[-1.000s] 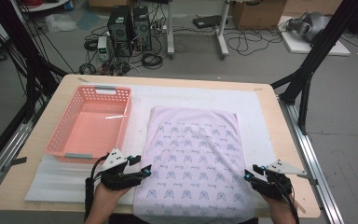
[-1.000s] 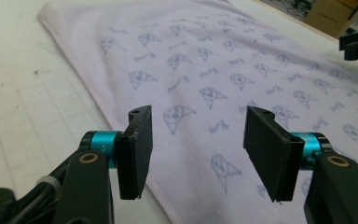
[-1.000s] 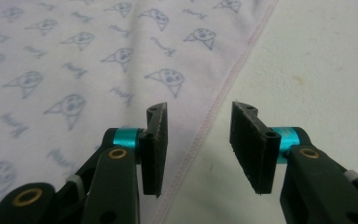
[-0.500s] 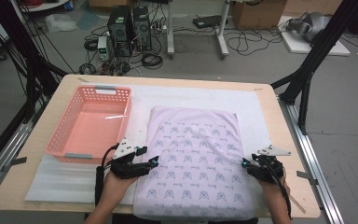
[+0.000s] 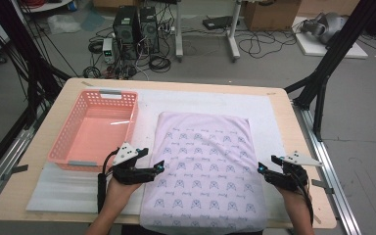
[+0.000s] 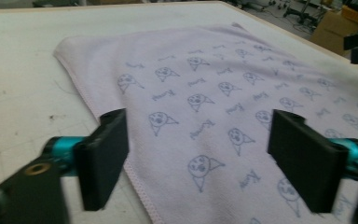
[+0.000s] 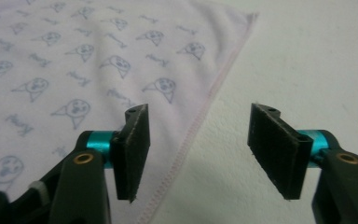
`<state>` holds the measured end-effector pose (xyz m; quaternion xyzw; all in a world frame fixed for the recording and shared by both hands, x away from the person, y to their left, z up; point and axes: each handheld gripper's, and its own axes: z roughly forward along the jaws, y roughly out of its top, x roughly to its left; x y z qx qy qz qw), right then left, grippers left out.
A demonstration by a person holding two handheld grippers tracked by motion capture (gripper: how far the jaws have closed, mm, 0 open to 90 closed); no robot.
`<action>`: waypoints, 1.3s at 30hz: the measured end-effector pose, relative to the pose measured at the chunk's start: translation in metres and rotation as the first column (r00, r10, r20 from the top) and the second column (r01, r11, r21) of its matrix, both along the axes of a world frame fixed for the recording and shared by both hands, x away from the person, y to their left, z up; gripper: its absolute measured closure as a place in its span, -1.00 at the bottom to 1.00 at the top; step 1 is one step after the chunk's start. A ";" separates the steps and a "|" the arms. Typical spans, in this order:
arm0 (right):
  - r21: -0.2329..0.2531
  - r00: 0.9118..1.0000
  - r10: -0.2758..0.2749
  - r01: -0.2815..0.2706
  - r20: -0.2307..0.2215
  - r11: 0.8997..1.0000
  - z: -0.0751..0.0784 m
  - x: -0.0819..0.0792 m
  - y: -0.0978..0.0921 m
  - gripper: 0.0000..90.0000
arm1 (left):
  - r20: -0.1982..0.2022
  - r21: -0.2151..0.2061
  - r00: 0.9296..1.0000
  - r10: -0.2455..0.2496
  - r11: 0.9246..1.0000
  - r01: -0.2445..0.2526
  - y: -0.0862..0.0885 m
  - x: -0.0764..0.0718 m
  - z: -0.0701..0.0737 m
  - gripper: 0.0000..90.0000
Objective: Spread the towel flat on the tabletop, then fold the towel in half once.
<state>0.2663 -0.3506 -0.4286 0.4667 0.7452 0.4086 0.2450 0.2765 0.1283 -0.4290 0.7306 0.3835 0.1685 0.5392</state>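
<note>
Your fingers stand wide apart on both tools, and neither pair holds anything. Starting at the left, one pink basket (image 5: 94, 127) sits on the white mat (image 5: 68, 188), its long side running beside the towel's left edge, near it but apart. Just below the basket's near corner, your left gripper (image 5: 159, 165) points right, with its tips reaching over the left hem of the towel (image 5: 204, 171); in the left gripper view that gripper (image 6: 200, 161) straddles the hem, one pad over bare mat and the other over the printed cloth (image 6: 223, 93). There is one towel, pale lilac with rows of small blue face prints, lying flat in the middle of the mat, its far corners squared and its near edge hanging to the table's front edge. At the right, your right gripper (image 5: 262, 169) points left at the towel's right hem, its tips just at the edge; in the right gripper view that gripper (image 7: 198, 140) has one pad over the cloth (image 7: 74, 60) and the other over the white mat (image 7: 307, 60), the stitched hem running between them. So you have two grippers, one at each side of the towel at about the same depth, one towel, one basket, one wooden table (image 5: 293, 122).
</note>
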 end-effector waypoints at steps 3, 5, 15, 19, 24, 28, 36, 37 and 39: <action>0.017 1.000 0.014 -0.014 0.024 1.000 0.002 0.001 0.001 -0.37 | 0.002 -0.008 1.000 -0.005 1.000 0.005 0.001 -0.001 -0.001 -0.56; 0.021 0.999 0.028 -0.028 0.026 0.999 0.001 0.002 0.002 -0.42 | 0.010 -0.016 1.000 -0.019 1.000 0.019 0.002 -0.003 -0.001 -0.57; 0.033 0.999 0.026 -0.027 0.018 0.999 0.000 0.005 0.003 -0.52 | 0.015 -0.017 0.999 -0.039 0.999 0.039 0.004 -0.003 -0.001 -0.57; 0.044 0.999 0.030 -0.031 0.016 0.999 0.000 0.005 0.003 -0.52 | 0.006 -0.022 0.999 -0.043 0.999 0.043 0.004 -0.001 -0.002 -0.57; 0.042 0.999 0.037 -0.037 0.005 0.998 -0.002 0.008 0.004 -0.52 | -0.001 -0.002 0.999 -0.034 0.999 0.034 0.003 0.000 -0.003 -0.57; 0.041 0.999 0.040 -0.040 0.000 0.998 -0.003 0.012 0.004 -0.53 | -0.007 -0.023 0.999 -0.032 0.999 0.032 0.003 0.002 -0.004 -0.57; 0.039 0.998 0.058 -0.057 -0.036 0.998 -0.005 0.023 0.008 -0.55 | -0.030 -0.020 0.998 -0.049 0.999 0.048 0.000 0.004 -0.004 -0.56; 0.043 0.997 0.063 -0.061 -0.040 0.997 -0.005 0.025 0.008 -0.55 | -0.033 -0.016 0.998 -0.050 0.999 0.050 -0.002 0.005 -0.004 -0.56; 0.046 0.996 0.069 -0.067 -0.055 0.997 -0.006 0.030 0.008 -0.55 | -0.041 -0.016 0.997 -0.057 0.998 0.057 -0.004 0.009 -0.003 -0.54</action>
